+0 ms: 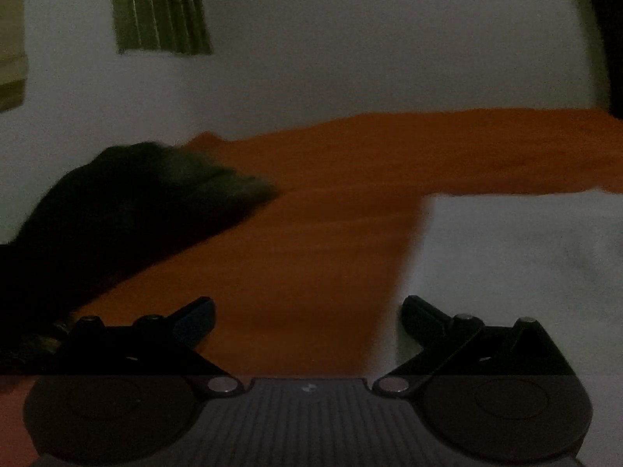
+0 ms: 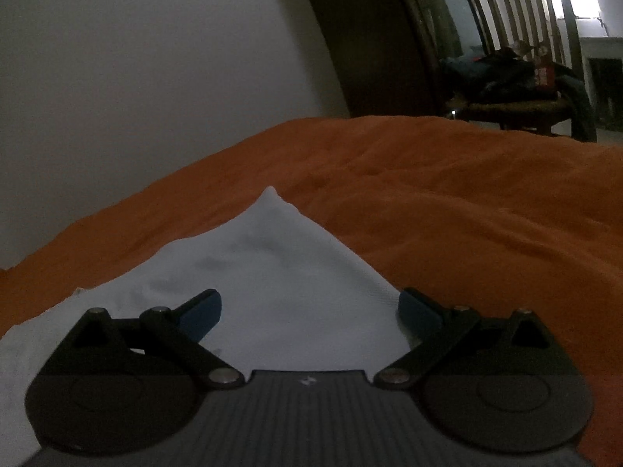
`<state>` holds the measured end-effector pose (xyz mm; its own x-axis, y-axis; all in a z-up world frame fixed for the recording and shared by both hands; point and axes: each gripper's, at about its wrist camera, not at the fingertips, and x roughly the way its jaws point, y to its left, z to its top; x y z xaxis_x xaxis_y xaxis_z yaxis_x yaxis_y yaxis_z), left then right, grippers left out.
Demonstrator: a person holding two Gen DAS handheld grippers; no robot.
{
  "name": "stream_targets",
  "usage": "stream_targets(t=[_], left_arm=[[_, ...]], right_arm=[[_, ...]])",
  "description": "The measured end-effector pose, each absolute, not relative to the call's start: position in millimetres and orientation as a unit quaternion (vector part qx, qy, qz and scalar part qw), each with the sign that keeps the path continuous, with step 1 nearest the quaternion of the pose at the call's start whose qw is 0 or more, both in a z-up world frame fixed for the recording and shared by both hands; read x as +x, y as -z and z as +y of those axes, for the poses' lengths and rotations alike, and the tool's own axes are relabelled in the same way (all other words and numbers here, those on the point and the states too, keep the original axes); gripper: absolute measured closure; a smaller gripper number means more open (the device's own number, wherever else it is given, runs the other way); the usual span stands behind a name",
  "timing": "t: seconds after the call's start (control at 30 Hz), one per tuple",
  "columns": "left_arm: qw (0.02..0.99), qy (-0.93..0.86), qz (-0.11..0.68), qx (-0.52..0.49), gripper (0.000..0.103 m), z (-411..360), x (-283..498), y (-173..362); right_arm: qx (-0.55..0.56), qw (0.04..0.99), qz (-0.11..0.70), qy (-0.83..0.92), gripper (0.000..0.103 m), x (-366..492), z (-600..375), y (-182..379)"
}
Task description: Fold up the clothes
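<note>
A white garment (image 2: 272,272) lies flat on the orange bed cover (image 2: 467,202), one corner pointing away from me. My right gripper (image 2: 309,317) hovers over its near part, jaws wide open, nothing between the blue pads. In the left wrist view the same white garment (image 1: 518,257) lies to the right. My left gripper (image 1: 307,321) is open over the orange cover (image 1: 311,241) beside the garment's left edge, holding nothing. A dark garment (image 1: 124,210) lies in a heap at the left, blurred.
A pale wall (image 2: 136,78) runs behind the bed. At the right stand a dark wooden wardrobe (image 2: 370,39) and a wooden chair (image 2: 529,58) piled with dark clothes. A curtained window (image 1: 159,7) shows in the left wrist view.
</note>
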<state>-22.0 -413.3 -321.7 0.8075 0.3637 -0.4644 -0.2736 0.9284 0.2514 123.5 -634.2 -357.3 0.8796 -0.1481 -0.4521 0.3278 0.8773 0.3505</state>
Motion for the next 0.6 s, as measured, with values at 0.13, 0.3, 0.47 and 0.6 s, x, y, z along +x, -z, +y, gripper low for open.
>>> stream_targets(t=[0.13, 0.3, 0.47, 0.6], left_arm=[[0.944, -0.148, 0.295, 0.026, 0.000, -378.0, -10.0, 309.9], [0.949, -0.010, 0.313, -0.044, 0.000, -378.0, -66.9, 256.1], [0.947, 0.092, 0.309, -0.010, 0.000, -424.0, -146.4, 237.5], [0.914, 0.155, 0.306, 0.217, 0.000, -467.9, -183.0, 266.6]], right_arm=[[0.208, 0.946, 0.222, 0.108, 0.003, 117.6, -625.0, 344.2], [0.171, 0.952, 0.247, 0.059, 0.002, 72.6, -631.5, 299.3], [0.180, 0.948, 0.262, 0.029, 0.002, 7.1, -635.0, 268.5], [0.104, 0.948, 0.300, 0.025, 0.002, -26.1, -626.0, 265.7]])
